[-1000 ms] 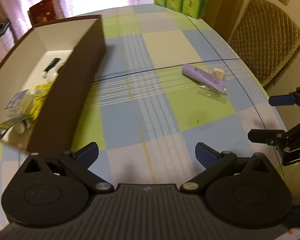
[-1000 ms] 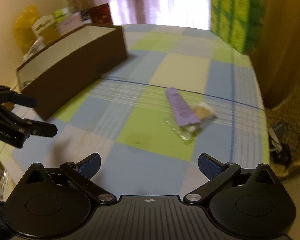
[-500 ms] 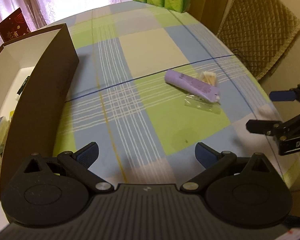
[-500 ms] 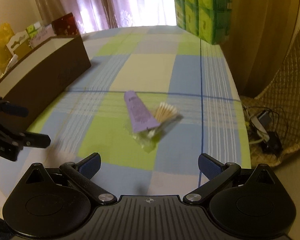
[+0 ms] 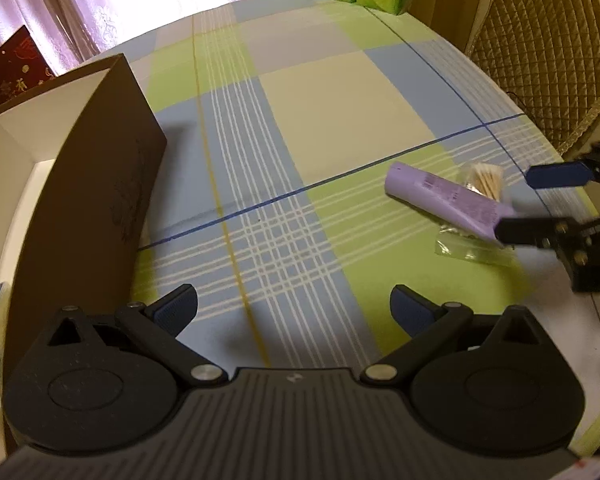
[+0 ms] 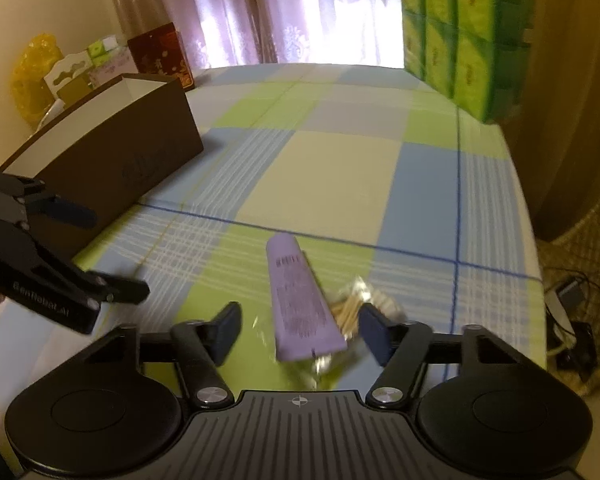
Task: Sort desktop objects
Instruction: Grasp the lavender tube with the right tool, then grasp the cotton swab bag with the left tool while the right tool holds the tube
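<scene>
A purple tube (image 6: 298, 300) lies on the checked tablecloth, partly over a clear bag of cotton swabs (image 6: 354, 308). My right gripper (image 6: 300, 332) is open, one finger on each side of the tube's flat end, not touching it. In the left wrist view the purple tube (image 5: 448, 196) and the bag of cotton swabs (image 5: 486, 178) lie at the right, with the right gripper (image 5: 528, 200) reaching in over them. My left gripper (image 5: 294, 312) is open above bare cloth, with nothing between its fingers. The brown box (image 5: 100, 184) stands to its left.
The brown box (image 6: 140, 148) has white inner walls and small packets inside at the far left. Green tissue packs (image 6: 460, 32) stand at the table's far right corner. A wicker chair (image 5: 548, 48) sits beyond the right edge. Cables lie on the floor (image 6: 572, 320).
My right gripper has moved forward and down until its open fingers straddle the purple tube. My left gripper has swung right, away from the box, and stays open.
</scene>
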Available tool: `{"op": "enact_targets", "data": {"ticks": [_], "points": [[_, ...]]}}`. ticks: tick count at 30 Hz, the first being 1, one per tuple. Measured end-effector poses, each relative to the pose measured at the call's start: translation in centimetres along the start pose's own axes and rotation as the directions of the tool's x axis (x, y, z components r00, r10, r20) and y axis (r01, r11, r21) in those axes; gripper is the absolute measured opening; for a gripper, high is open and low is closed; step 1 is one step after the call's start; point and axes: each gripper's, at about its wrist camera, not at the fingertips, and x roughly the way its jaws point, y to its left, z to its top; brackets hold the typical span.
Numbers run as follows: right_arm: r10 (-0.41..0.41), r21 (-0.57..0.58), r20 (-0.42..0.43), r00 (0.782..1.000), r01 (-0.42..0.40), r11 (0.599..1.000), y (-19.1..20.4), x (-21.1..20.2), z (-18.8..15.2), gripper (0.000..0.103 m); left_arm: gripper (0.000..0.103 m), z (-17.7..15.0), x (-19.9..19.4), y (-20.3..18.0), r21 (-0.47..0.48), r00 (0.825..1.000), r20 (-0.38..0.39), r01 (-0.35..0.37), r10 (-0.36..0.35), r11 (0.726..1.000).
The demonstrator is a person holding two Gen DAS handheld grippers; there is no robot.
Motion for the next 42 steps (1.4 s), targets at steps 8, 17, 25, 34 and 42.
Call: {"op": "enact_targets", "data": {"ticks": [8, 17, 25, 34, 42], "points": [[0.039, -0.038, -0.043, 0.998, -0.041, 0.998, -0.6, 3.7, 2.2, 0.051, 0.101, 0.2, 2.0, 1.3, -0.02, 0.999, -0.042, -0.006, 0.005, 1.0], [0.017, -0.075, -0.114, 0.993, -0.026, 0.997, 0.3, 7.8, 2.6, 0.032, 0.101, -0.2, 2.4, 2.5, -0.04, 0.998, -0.059, -0.018, 0.016, 0.999], [0.01, -0.06, -0.035, 0.999, -0.012, 0.998, 0.5, 5.8, 2.7, 0.031, 0.101, -0.4, 2.0, 2.7, -0.044, 0.999, -0.05, -0.024, 0.022, 0.999], [-0.018, 0.14, 0.091, 0.996, 0.005, 0.99, -3.1, -1.3, 2.1, 0.031, 0.101, 0.6, 2.2, -0.1, 0.023, 0.999, -0.017, 0.047, -0.047, 0.999], [-0.123, 0.256, 0.077, 0.989, 0.099, 0.962, -6.2, -4.9, -0.3, 0.031, 0.1, 2.6, 3.3, -6.0, 0.135, 0.984, 0.016, 0.173, -0.177, 0.976]]}}
